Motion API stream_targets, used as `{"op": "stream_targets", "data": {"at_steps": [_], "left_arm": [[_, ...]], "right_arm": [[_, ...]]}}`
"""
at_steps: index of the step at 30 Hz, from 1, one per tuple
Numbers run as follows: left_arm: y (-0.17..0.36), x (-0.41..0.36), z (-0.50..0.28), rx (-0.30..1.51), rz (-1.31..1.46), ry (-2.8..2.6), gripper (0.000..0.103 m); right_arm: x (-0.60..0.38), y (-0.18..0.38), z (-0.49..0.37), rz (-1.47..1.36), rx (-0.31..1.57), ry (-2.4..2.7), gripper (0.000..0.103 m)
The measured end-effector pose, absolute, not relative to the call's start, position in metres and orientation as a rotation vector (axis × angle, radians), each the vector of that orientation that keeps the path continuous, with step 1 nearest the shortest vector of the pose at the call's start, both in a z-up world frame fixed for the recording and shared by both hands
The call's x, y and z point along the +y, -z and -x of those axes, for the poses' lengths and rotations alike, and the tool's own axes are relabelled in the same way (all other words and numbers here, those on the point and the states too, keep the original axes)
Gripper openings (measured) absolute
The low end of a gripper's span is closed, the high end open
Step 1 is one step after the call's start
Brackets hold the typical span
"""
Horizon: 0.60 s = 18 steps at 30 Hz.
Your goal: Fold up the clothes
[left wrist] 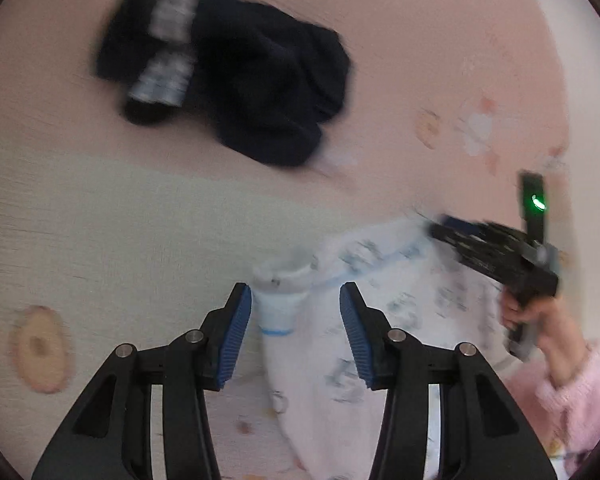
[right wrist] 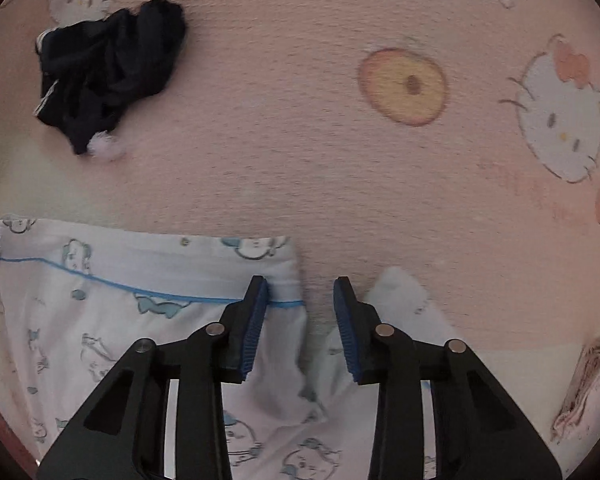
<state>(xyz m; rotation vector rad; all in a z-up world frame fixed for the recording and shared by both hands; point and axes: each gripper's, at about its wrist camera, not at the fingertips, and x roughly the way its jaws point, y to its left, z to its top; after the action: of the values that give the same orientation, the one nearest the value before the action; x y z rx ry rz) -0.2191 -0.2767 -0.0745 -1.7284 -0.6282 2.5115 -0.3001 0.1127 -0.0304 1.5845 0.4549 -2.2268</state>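
A white garment (left wrist: 364,332) with small cartoon prints and blue piping lies on the pink sheet (left wrist: 400,60). My left gripper (left wrist: 296,300) is open, and a bunched white cuff of the garment sits between its blue pads. In the right wrist view the same garment (right wrist: 100,312) lies flat with its piped edge across the frame. My right gripper (right wrist: 301,288) is open over that edge's right corner, left pad (right wrist: 256,320) touching the cloth. From the left wrist view the right gripper (left wrist: 444,232) appears blurred at the garment's far side, held by a hand (left wrist: 536,320) in a pink sleeve.
A crumpled dark garment (left wrist: 240,80) with striped trim lies farther up the bed; it also shows as the dark garment (right wrist: 108,68) at upper left. The sheet (right wrist: 340,180) carries cat and donut prints. A folded pinkish cloth (right wrist: 584,388) lies at lower right.
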Motion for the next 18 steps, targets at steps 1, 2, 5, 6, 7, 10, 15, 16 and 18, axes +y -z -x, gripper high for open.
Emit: {"op": "stream_targets", "data": {"at_steps": [1,2,5,6,7,10,15,16,18], "left_arm": [[0.074,-0.278,0.217,-0.611,1.748,-2.534,0.047],[0.078,-0.28,0.218,-0.57,1.822,-2.582,0.047],[0.083,-0.292,0.216,-0.622,1.877,-2.588,0.042],[0.082,-0.293,0.216,-0.661,1.843,-2.557,0.042],[0.08,-0.291,0.217,-0.686,1.807,-2.527,0.042],[0.077,-0.278,0.222,-0.597,1.777,-2.496,0.042],[0.097,-0.267,0.227,-0.466,1.859,-2.48,0.041],[0.096,-0.263,0.23,-0.422,1.85,-2.494,0.033],[0.096,-0.259,0.233,-0.416,1.822,-2.488,0.015]], "right_arm": [[0.113,0.028,0.299,-1.579,0.461,2.25,0.037],[0.113,0.025,0.298,-1.574,0.467,2.274,0.037],[0.101,0.014,0.289,-1.511,0.53,2.293,0.038],[0.096,0.012,0.287,-1.496,0.55,2.293,0.039],[0.095,0.014,0.289,-1.509,0.556,2.293,0.039],[0.092,0.021,0.295,-1.557,0.56,2.287,0.039],[0.107,0.03,0.305,-1.603,0.381,2.216,0.035],[0.106,0.029,0.303,-1.595,0.389,2.194,0.032],[0.105,0.026,0.3,-1.575,0.411,2.155,0.02]]}}
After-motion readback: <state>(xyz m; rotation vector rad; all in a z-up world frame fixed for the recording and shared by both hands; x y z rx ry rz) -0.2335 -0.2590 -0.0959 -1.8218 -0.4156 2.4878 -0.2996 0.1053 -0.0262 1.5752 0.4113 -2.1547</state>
